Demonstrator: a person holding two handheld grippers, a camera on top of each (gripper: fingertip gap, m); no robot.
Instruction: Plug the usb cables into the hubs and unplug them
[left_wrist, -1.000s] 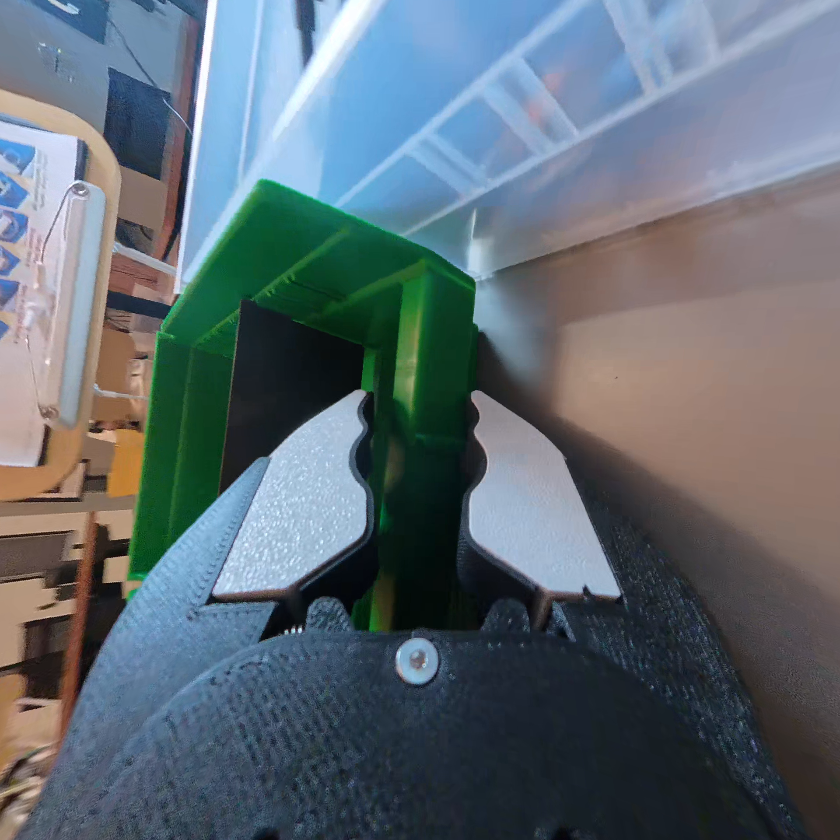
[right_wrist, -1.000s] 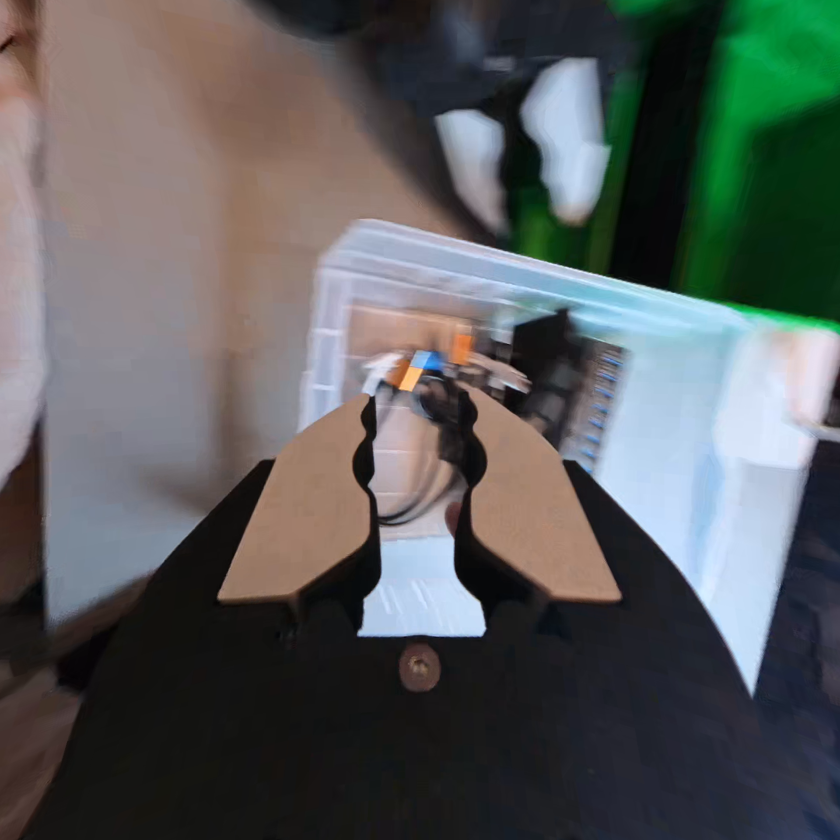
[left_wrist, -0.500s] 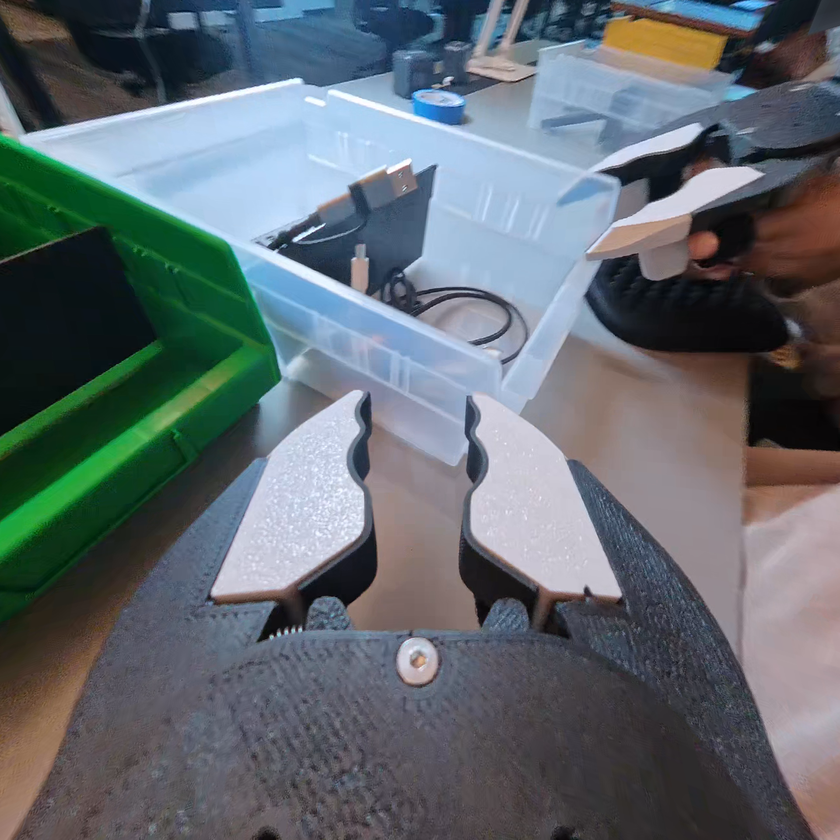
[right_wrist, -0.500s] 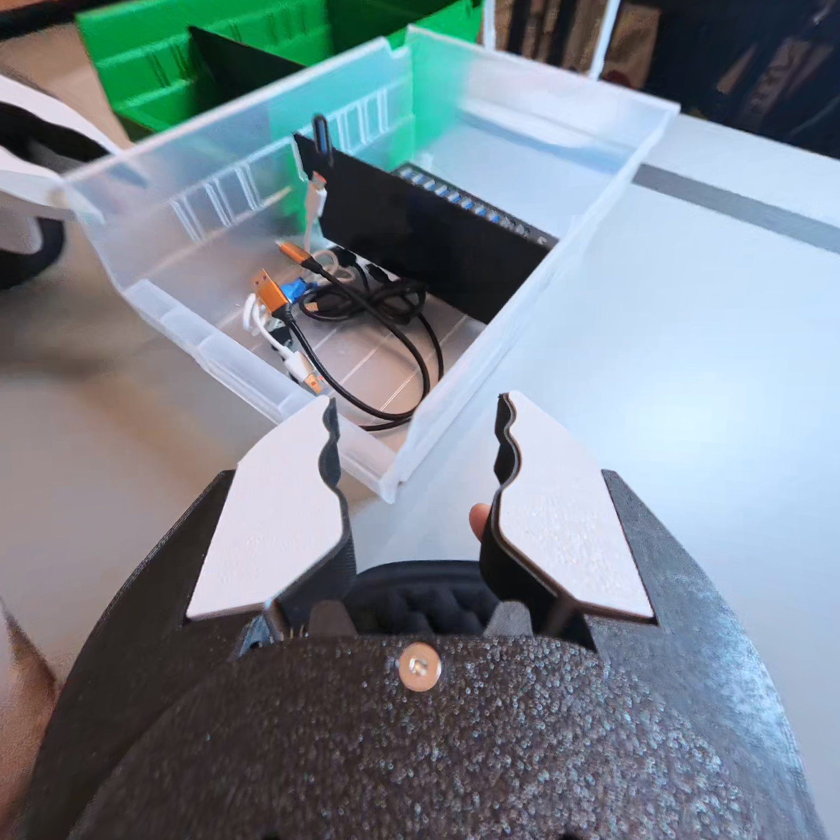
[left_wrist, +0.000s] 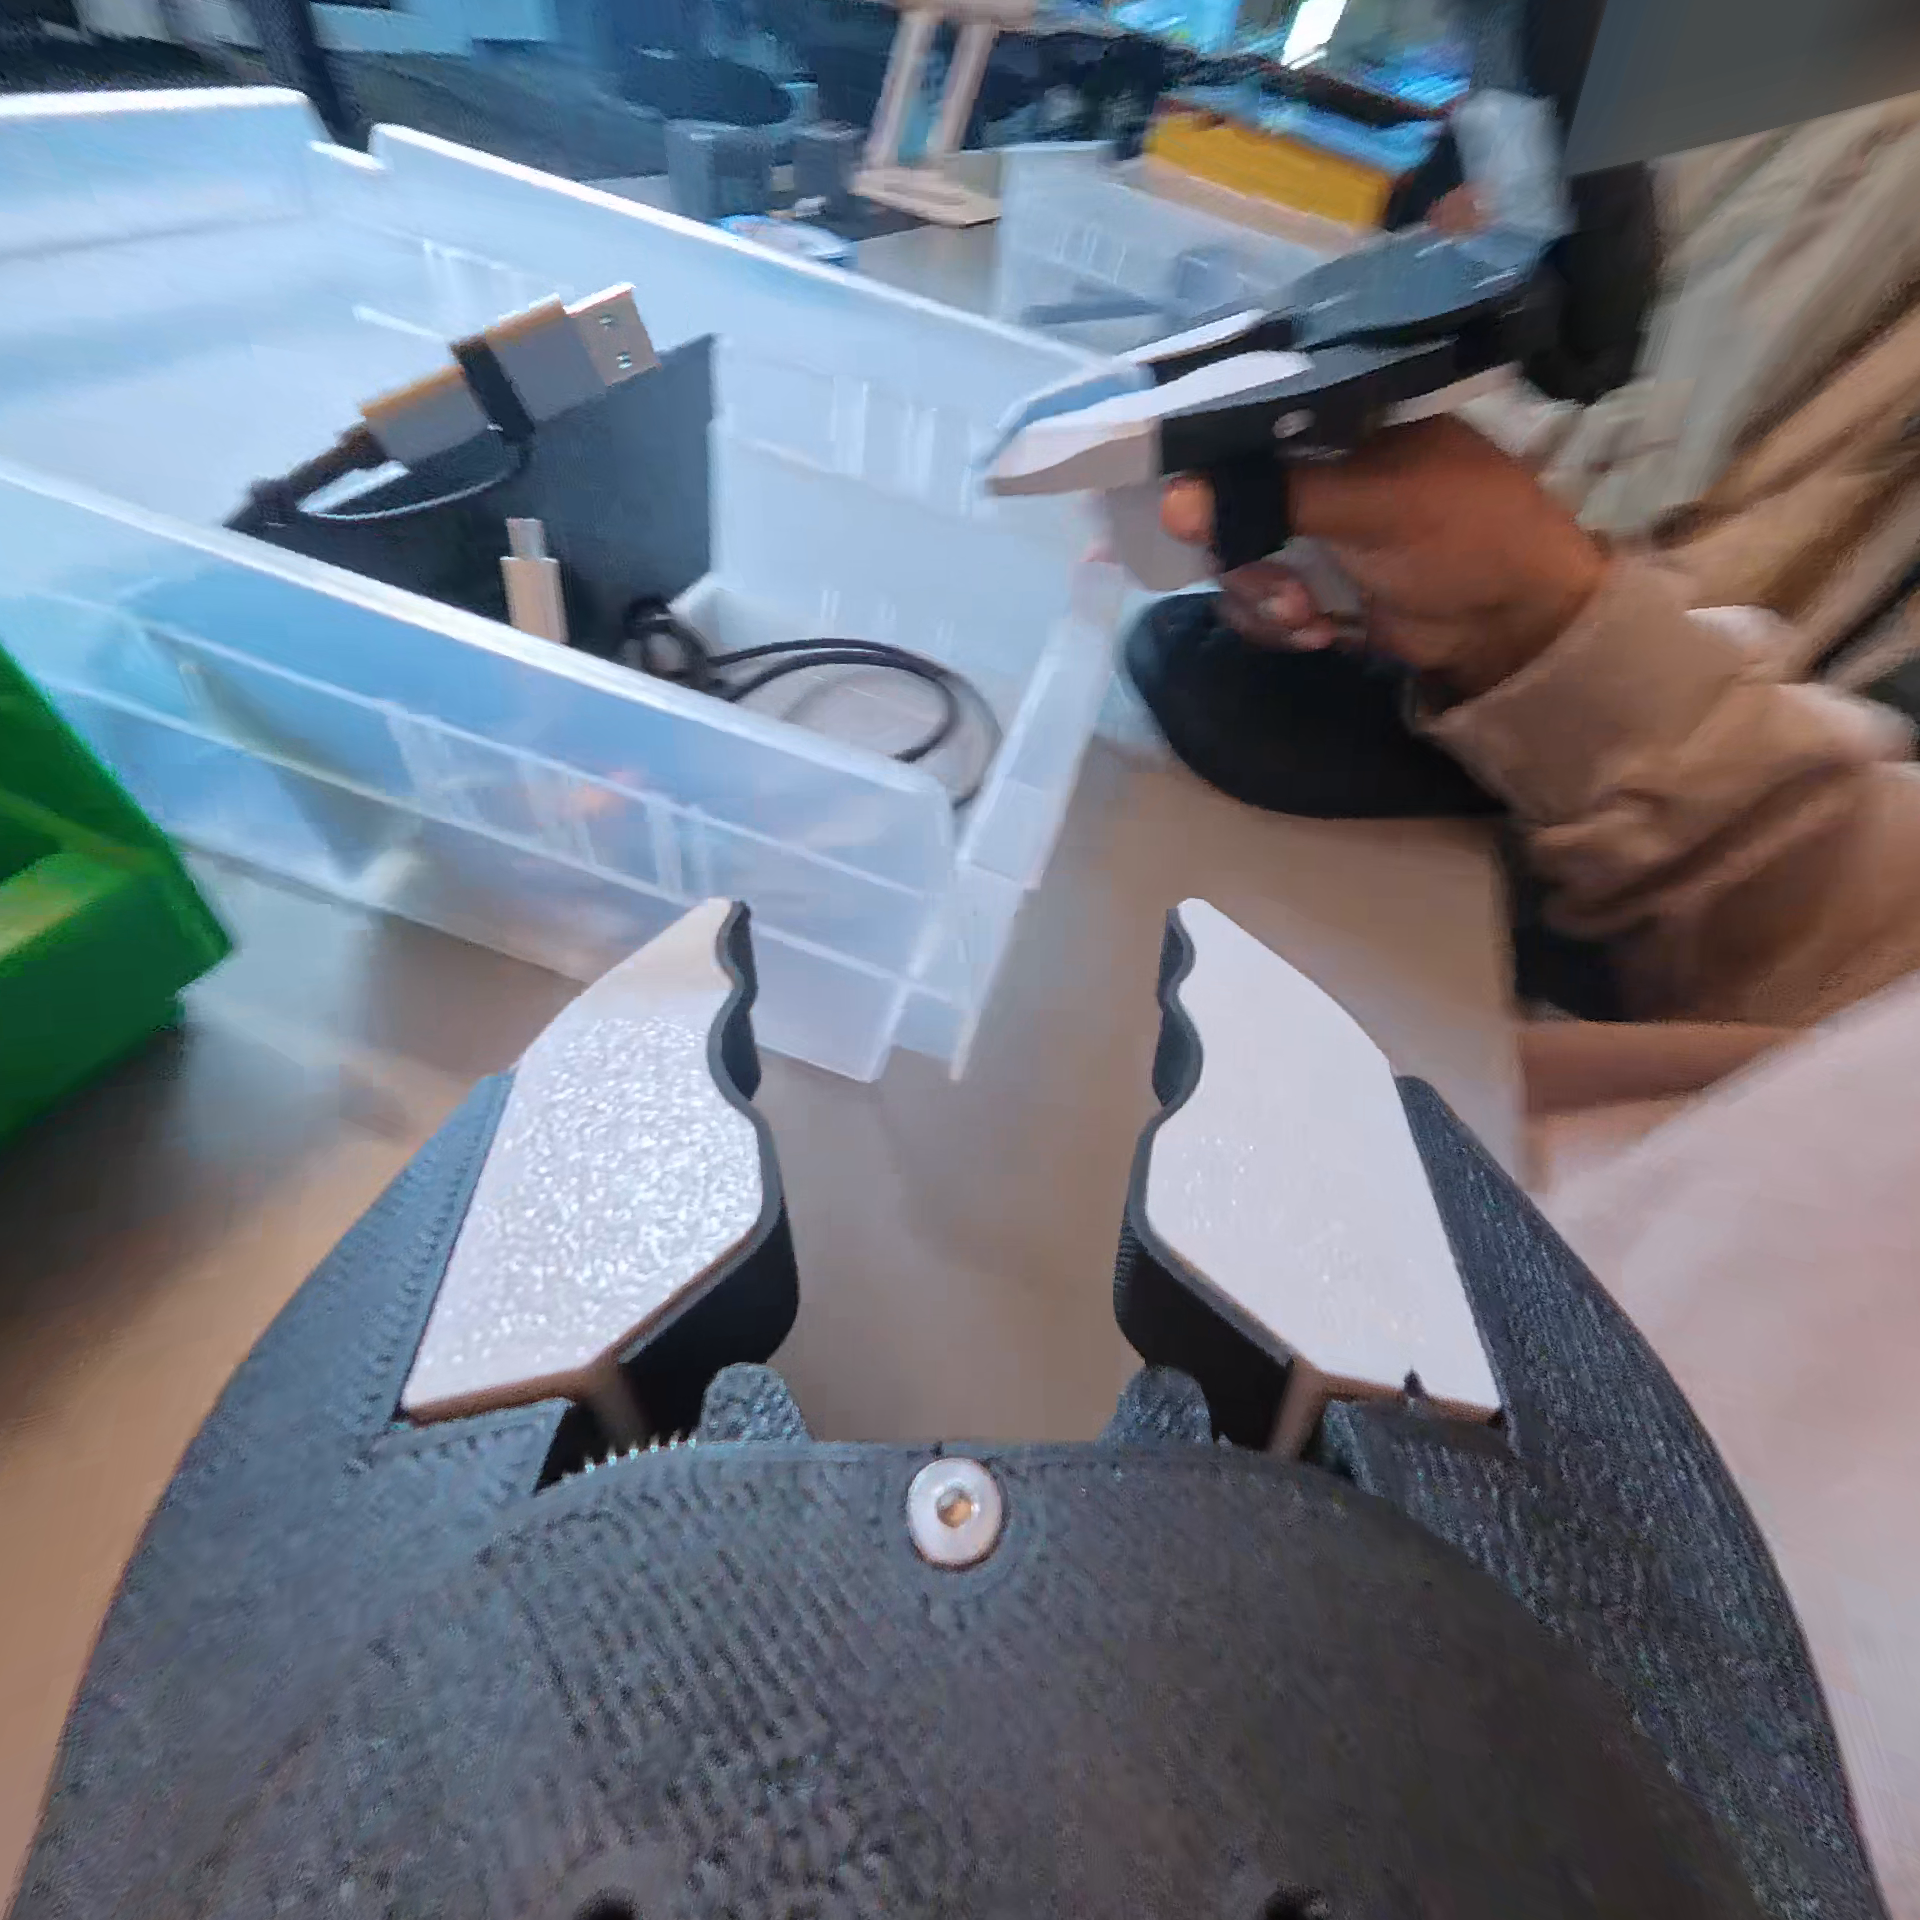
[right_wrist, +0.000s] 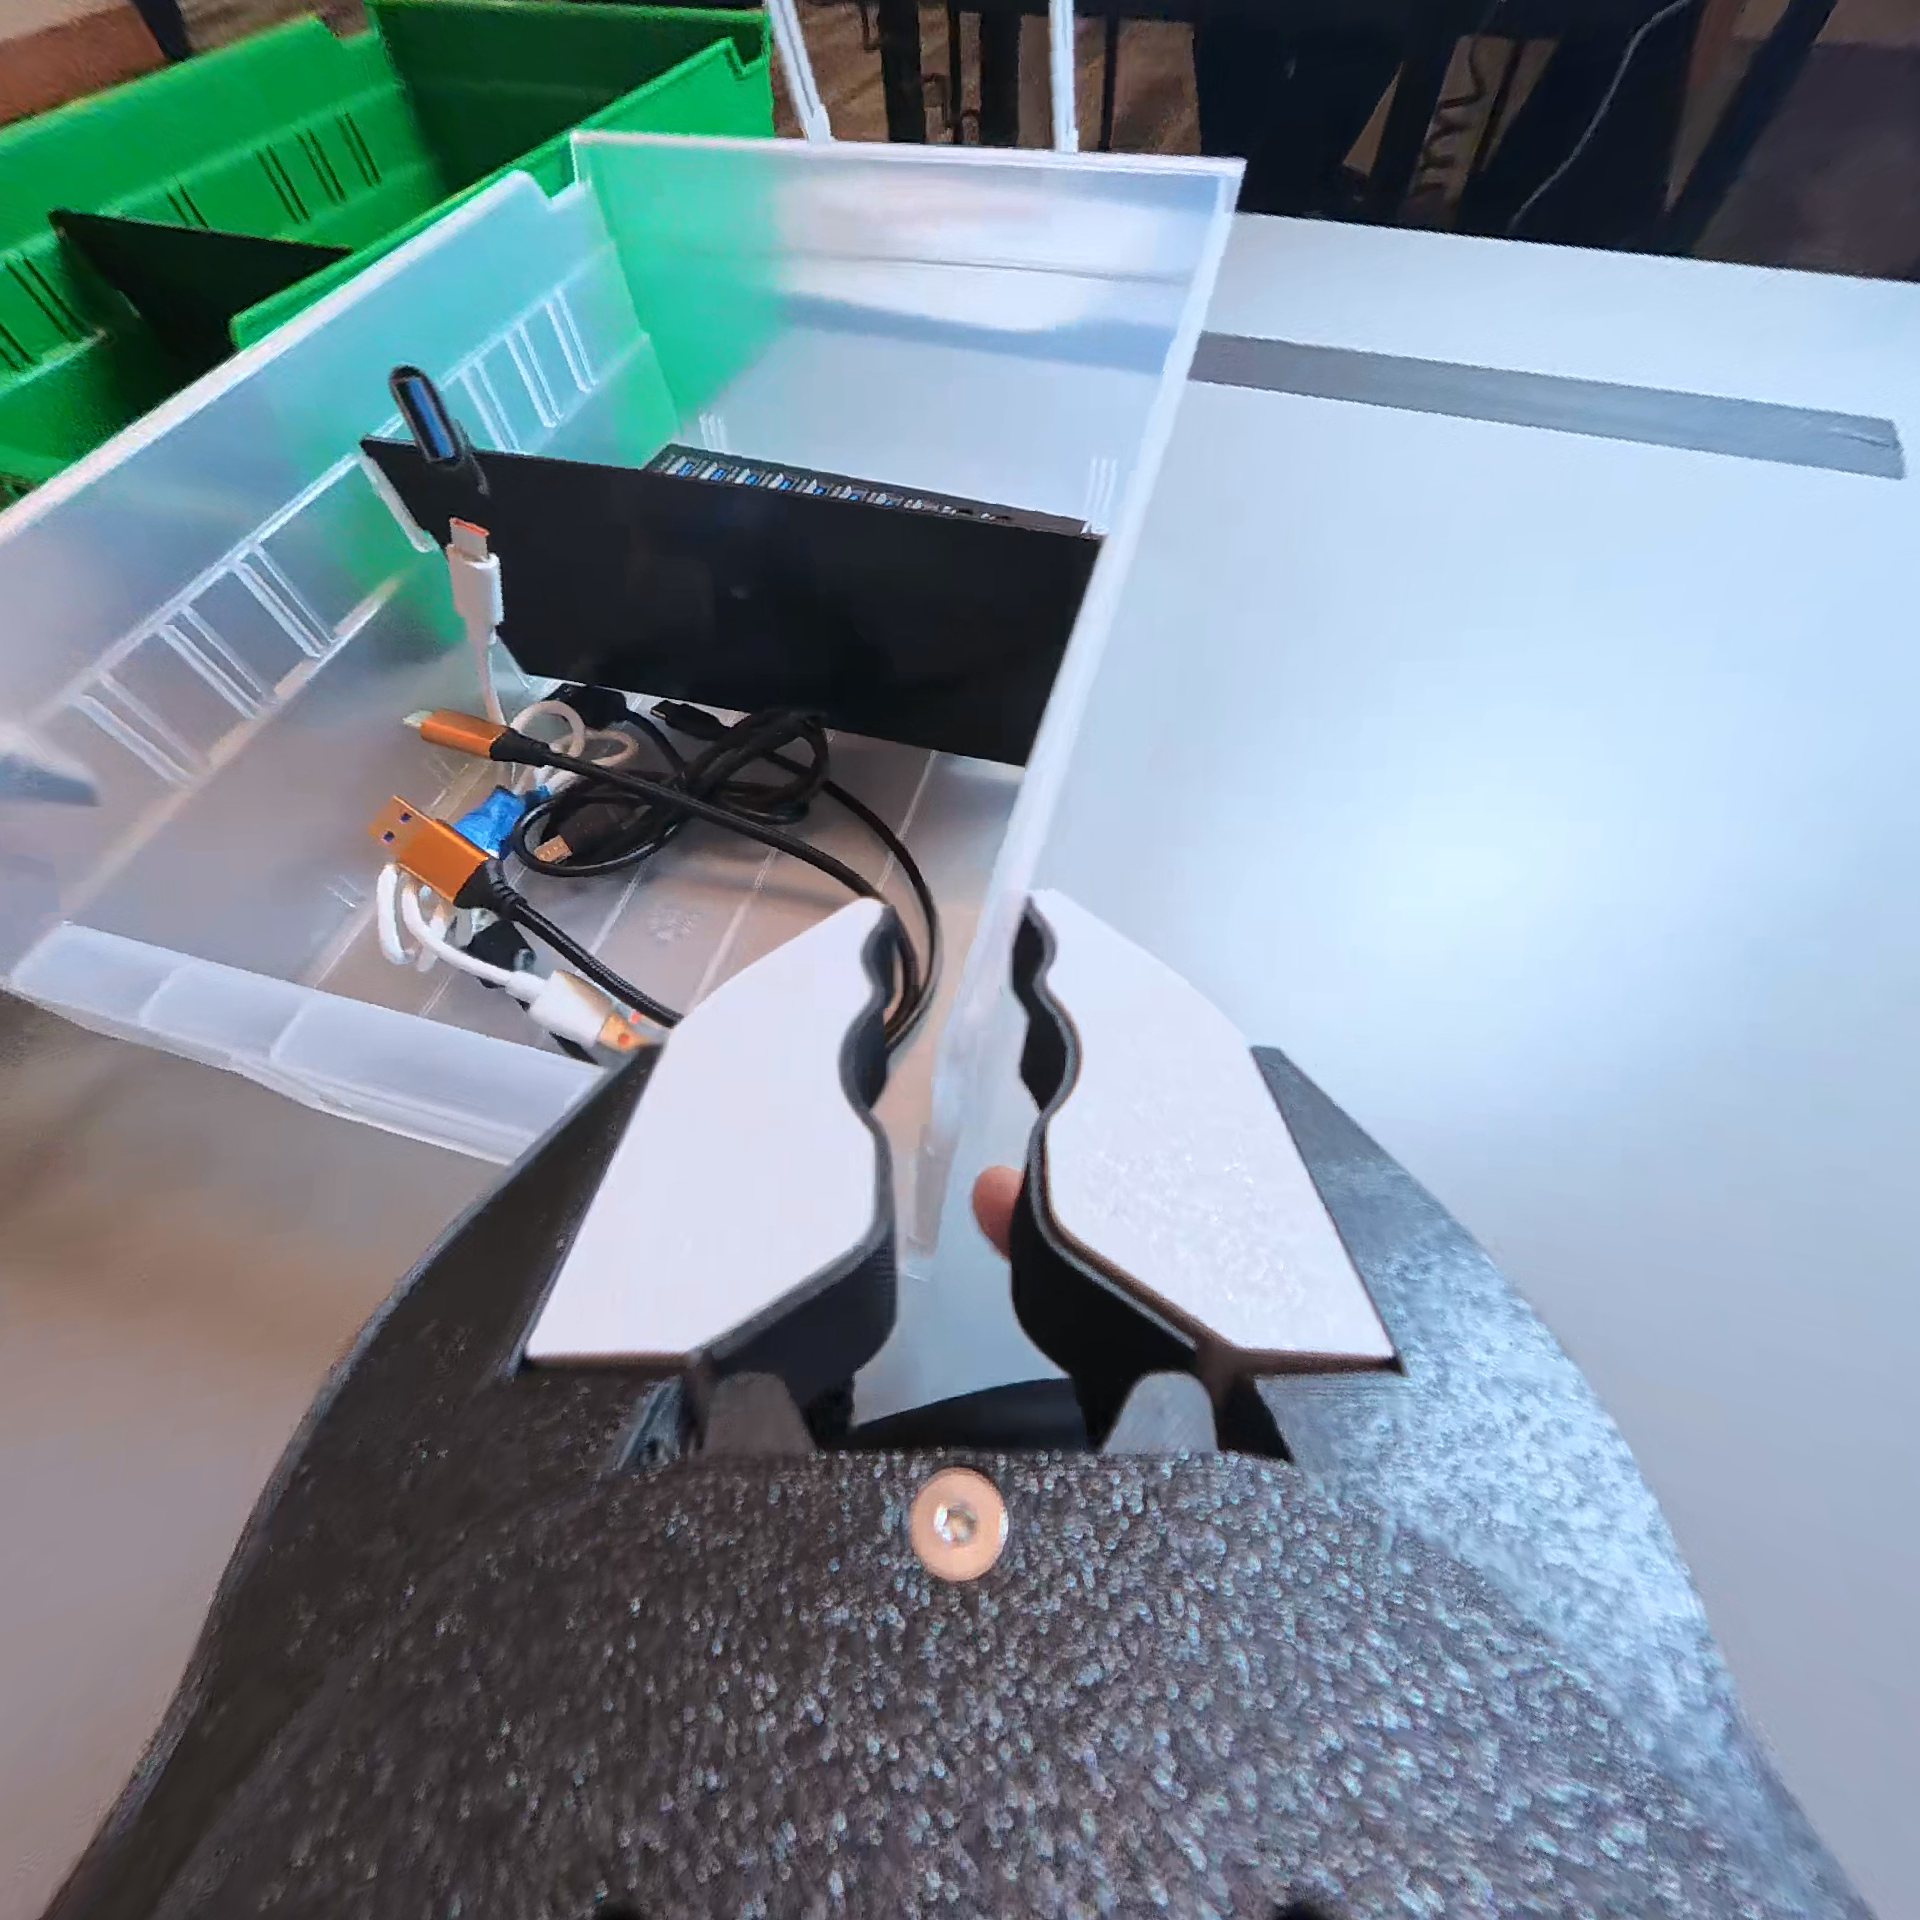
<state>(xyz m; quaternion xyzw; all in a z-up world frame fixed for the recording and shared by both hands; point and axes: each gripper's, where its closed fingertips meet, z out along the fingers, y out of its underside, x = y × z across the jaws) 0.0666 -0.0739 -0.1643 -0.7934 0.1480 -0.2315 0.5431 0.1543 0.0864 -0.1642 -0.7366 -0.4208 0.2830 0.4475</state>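
In the lower middle of the right wrist view, the right gripper (right_wrist: 951, 951) straddles the clear bin's side wall (right_wrist: 1091, 665), fingers not yet clenched. The left gripper (left_wrist: 956, 935) is released and holds nothing. The orange USB plug (right_wrist: 431, 847) is rigid and light, so I would grasp it there, not by its limp cable.

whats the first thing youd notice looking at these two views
The clear plastic bin in the middle of the table, holding a tangle of usb cables in front of a black divider. The right gripper straddles the bin's near side wall, while the left gripper hangs open and empty short of the bin, a green bin to its left.
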